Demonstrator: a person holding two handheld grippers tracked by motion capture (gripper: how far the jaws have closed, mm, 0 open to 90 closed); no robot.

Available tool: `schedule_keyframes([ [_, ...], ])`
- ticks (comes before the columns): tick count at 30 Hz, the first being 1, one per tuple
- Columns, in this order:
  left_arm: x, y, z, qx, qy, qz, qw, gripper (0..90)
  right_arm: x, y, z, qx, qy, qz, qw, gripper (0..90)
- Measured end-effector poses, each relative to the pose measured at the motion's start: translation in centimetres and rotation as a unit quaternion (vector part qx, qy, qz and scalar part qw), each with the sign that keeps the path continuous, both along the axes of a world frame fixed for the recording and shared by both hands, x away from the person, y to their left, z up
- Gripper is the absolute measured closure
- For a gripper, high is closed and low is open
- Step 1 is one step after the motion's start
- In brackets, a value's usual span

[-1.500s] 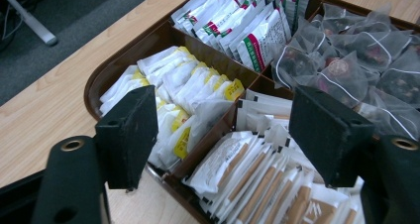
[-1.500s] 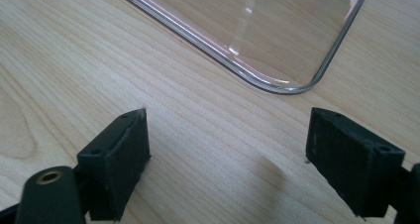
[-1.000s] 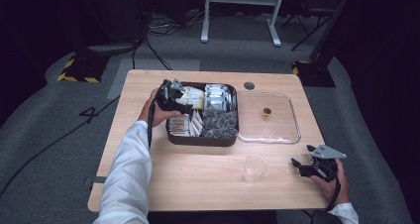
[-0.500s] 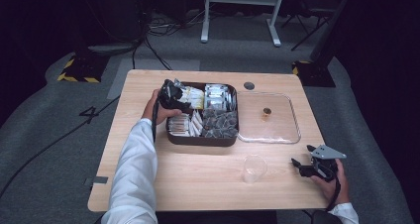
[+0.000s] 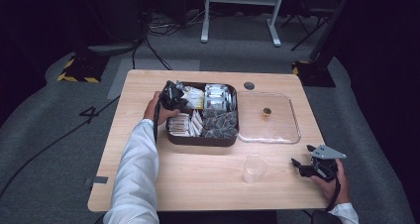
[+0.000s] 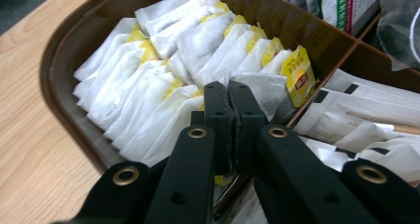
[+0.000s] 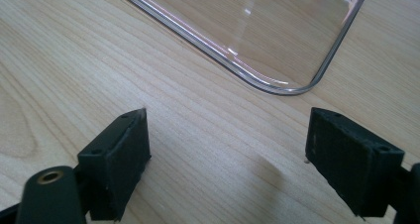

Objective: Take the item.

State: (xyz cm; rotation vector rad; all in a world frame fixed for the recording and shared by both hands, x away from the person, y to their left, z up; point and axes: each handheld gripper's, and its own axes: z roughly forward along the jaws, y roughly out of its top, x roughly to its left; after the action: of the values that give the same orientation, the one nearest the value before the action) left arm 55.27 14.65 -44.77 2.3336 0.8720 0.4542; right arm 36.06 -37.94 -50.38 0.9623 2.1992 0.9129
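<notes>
Left claw (image 6: 230,92), jaws just closed, perhaps pinching a tea bag (image 6: 257,92) (brown tray (image 6: 59,80)).

Clear lid (image 5: 270,118) beside a plastic cup (image 5: 254,168), on wooden table (image 5: 198,184)

A light wooden bench (image 5: 208,184) stands on grey carpet (image 5: 54,184) in a dim room. Black cables (image 5: 148,30) trail across the floor behind it, near a white metal frame (image 5: 237,11) and yellow-and-black hazard tape (image 5: 74,78).
</notes>
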Motion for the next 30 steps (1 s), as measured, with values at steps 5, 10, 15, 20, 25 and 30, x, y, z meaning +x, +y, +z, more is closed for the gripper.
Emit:
schedule_keyframes([
  [5,-0.3,0.6,0.7,-0.022,-0.012,0.001,0.9997,89.5,0.0,0.0,0.0,0.0,0.0,0.0,1.0,17.5],
  [10,-0.9,1.0,1.4,-0.037,-0.025,0.003,0.999,89.6,0.0,0.0,0.0,0.001,0.001,0.0,1.0,17.5],
  [15,-1.7,1.9,2.1,-0.066,-0.038,0.004,0.9971,89.5,0.0,0.0,0.0,0.001,0.001,0.0,1.0,17.5],
  [20,-2.2,2.5,2.4,-0.073,-0.045,0.002,0.9963,89.7,0.0,0.0,0.0,0.001,0.002,0.0,1.0,17.5],
  [25,-2.9,3.4,3.2,-0.09,-0.059,0.008,0.9942,89.8,0.0,0.0,0.0,0.001,0.002,0.0,1.0,17.6],
  [30,-3.5,3.8,3.9,-0.101,-0.071,0.007,0.9923,89.8,0.0,0.0,0.0,0.001,0.001,0.0,1.0,17.6],
])
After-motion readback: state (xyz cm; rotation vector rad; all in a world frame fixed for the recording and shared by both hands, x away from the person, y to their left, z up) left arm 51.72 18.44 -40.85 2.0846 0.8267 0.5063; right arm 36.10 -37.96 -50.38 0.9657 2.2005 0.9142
